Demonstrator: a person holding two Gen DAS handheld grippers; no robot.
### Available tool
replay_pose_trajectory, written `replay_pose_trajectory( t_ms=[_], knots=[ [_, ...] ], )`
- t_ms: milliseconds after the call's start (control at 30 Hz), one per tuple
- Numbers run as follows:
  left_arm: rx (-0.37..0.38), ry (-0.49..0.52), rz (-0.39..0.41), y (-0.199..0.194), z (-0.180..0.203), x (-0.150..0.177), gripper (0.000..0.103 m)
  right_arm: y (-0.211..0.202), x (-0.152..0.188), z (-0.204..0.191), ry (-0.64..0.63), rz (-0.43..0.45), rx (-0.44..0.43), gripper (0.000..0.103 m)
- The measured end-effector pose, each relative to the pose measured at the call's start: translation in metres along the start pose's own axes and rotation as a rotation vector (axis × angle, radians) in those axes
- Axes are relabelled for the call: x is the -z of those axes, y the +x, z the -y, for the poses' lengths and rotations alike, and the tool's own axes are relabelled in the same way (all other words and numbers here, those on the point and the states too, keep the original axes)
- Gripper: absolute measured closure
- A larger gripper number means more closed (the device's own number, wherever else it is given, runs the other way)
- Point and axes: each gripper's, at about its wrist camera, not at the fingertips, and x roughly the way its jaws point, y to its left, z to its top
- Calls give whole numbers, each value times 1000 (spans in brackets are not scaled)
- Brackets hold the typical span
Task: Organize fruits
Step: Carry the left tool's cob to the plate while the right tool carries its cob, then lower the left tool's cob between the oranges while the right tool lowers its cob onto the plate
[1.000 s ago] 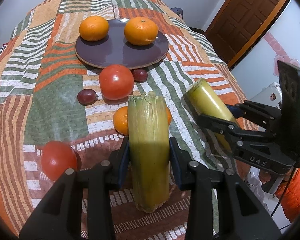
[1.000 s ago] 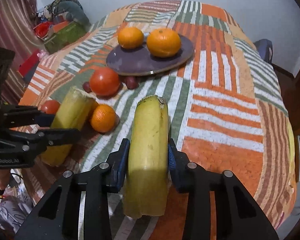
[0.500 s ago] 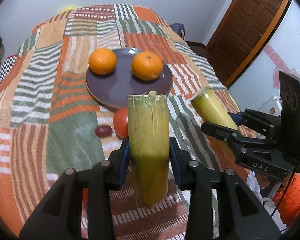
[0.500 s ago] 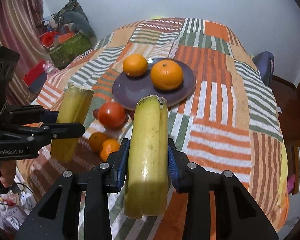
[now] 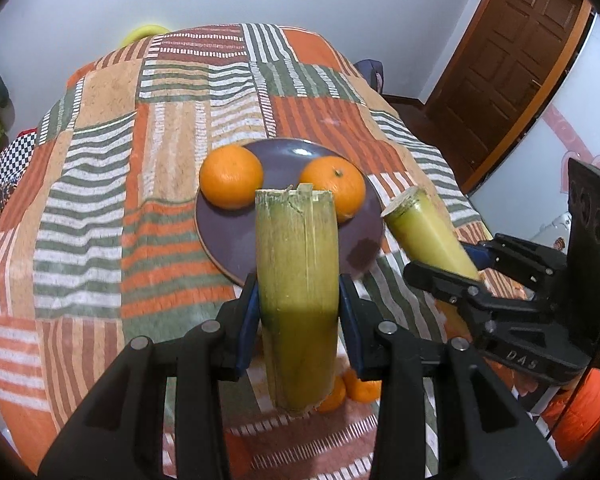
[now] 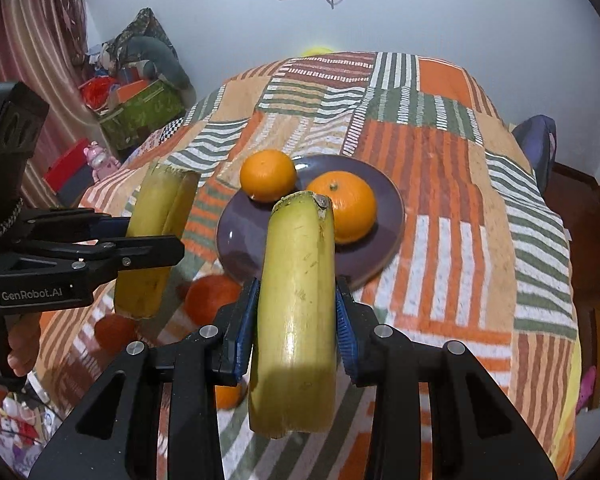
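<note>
Left wrist view shows the left gripper clamping a stiff, fibrous sugarcane piece mid-length above the plate, the right gripper likewise gripping another sugarcane piece, both probably firm and slip-resistant.

A striped patchwork quilt covered the bed. A brown wooden door stood in the corner, and a green cardboard box sat against the curtain.
</note>
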Motion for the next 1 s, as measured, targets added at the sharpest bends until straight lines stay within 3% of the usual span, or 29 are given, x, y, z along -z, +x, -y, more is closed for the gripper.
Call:
replay_pose_trajectory(
  t_ms=[500,1000],
  knots=[
    [3,29,-41,60,-11,-48,66,23,-33,22,-7,23,31,70],
    [-28,32,-45,98,-19,-75,66,51,-65,62,-7,27,83,70]
  ],
)
